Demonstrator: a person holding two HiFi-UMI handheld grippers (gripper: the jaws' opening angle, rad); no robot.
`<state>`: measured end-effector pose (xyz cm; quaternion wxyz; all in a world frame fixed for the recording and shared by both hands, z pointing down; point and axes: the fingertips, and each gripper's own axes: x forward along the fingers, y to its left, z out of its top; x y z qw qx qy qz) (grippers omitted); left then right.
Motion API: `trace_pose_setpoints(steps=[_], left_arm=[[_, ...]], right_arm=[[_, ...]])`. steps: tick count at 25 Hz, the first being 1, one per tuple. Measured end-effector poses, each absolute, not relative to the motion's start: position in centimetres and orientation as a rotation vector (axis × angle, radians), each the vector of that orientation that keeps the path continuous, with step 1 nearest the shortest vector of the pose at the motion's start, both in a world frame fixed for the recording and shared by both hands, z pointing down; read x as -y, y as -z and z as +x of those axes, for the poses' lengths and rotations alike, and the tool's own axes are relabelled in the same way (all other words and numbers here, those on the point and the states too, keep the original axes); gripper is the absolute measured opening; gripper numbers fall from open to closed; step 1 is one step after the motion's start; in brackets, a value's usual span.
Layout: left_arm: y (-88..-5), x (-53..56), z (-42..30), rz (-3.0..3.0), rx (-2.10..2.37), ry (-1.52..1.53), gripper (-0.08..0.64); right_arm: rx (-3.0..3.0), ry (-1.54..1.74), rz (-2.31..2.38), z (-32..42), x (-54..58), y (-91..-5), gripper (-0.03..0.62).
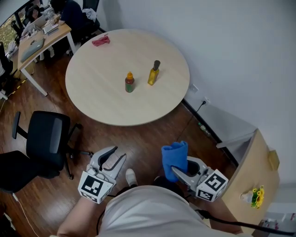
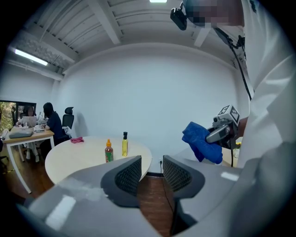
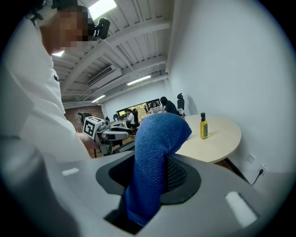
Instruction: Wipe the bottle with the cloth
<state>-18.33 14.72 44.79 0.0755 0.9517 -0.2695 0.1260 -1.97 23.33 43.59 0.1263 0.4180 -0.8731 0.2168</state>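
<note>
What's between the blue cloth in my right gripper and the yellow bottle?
In the head view, only bare wood floor and open tabletop lie between the blue cloth and the yellow bottle.

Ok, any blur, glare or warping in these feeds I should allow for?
Head view: sharp and evenly lit, yellow bottle and sauce bottle crisp on the table, faint shadows. Left gripper view: fisheye bend, dark corners, its own jaws soft. Right gripper view: same warping, a bright lamp flares at the top, and the cloth blocks the middle.
</note>
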Motion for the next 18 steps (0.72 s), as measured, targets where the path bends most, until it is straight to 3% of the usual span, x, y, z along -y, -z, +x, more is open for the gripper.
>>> trace_pose_setpoints(steps=[18], left_arm=[[-41.6, -27.1, -6.2, 2.879, 0.764, -0.377, 0.155]], right_arm=[[2.635, -0.563, 1.168, 6.0, -37.2, -42.3, 0.155]])
